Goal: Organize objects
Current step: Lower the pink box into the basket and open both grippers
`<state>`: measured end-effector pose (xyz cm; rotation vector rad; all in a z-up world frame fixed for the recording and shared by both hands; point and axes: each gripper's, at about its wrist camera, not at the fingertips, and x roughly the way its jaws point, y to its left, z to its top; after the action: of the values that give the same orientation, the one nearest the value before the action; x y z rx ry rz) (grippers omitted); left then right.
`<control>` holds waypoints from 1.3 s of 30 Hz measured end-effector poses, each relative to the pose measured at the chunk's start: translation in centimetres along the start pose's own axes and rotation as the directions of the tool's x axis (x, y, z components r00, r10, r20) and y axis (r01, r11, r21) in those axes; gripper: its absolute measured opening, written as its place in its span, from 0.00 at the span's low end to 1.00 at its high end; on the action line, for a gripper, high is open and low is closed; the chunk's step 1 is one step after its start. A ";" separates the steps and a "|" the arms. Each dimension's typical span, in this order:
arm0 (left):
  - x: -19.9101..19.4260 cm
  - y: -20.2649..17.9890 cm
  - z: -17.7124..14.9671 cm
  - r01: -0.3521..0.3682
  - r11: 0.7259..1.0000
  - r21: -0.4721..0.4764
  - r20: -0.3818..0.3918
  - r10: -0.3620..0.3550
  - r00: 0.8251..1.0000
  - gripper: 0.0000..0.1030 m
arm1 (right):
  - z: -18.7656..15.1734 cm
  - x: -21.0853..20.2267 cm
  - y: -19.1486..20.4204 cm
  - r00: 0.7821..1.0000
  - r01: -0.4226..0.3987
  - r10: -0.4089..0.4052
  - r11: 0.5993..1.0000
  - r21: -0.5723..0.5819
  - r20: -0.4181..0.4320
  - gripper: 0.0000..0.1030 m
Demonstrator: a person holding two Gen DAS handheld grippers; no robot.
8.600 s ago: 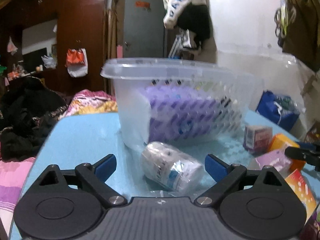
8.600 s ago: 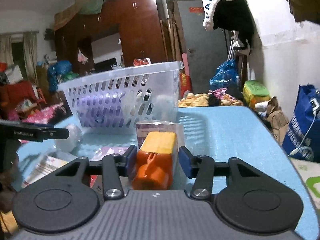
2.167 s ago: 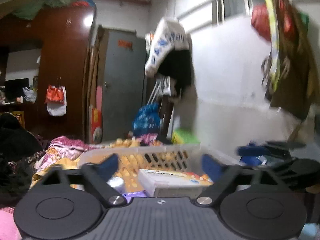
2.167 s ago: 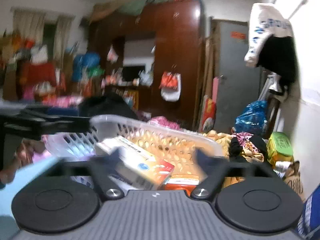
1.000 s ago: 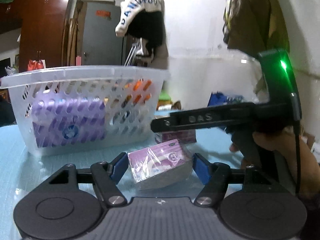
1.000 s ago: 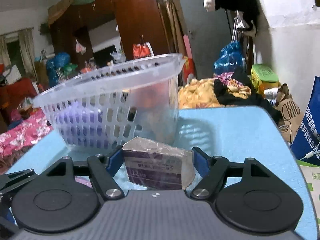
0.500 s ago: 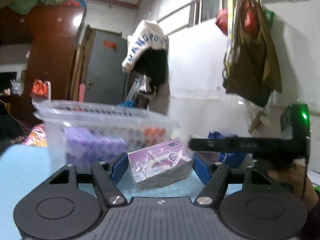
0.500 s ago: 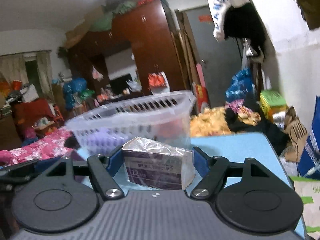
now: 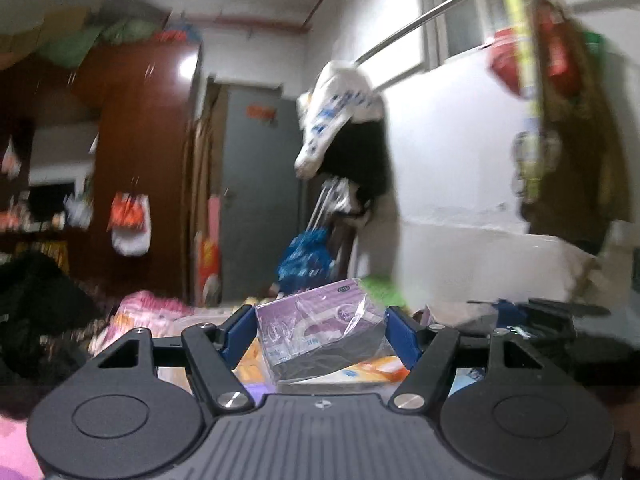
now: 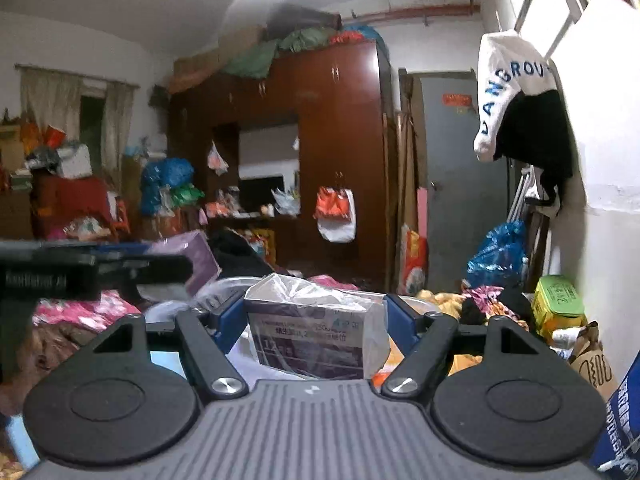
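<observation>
Above the white basket point(image 10: 224, 288), each gripper's fingers point(image 9: 240, 334) clamp a plastic-wrapped purple box point(image 9: 320, 340), the right gripper point(image 10: 316, 330) its own wrapped box point(image 10: 312, 340).

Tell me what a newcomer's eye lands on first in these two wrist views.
First, the two wrapped boxes, each clamped in a tool: the left tool grips a purple box in shiny film, and the right tool grips a dark purple box in crinkled plastic. Behind them, a tall brown wardrobe fills the back of the cluttered room, and a white garment with blue lettering hangs on the right wall.
</observation>
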<state>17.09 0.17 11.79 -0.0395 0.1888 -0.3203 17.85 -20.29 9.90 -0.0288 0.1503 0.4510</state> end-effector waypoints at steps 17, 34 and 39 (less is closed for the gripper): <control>6.8 3.7 0.9 -0.128 0.991 -0.027 -0.148 0.122 0.981 0.72 | -0.7 4.1 -1.2 0.991 -0.003 0.015 0.996 0.093 -0.130 0.75; -2.9 5.0 -5.8 -0.035 0.999 -0.026 -0.128 0.031 0.991 0.94 | -4.7 -4.5 -3.7 0.994 -0.002 0.028 0.970 0.242 -0.106 1.00; -7.3 5.5 -11.3 0.017 1.000 -0.020 -0.146 -0.020 0.989 0.94 | -10.3 -8.8 -4.0 0.988 0.015 0.027 0.965 0.263 -0.153 1.00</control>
<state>9.84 7.61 1.60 -0.0360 0.3374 -0.3402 10.30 -28.31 1.04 0.1989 0.3630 0.4316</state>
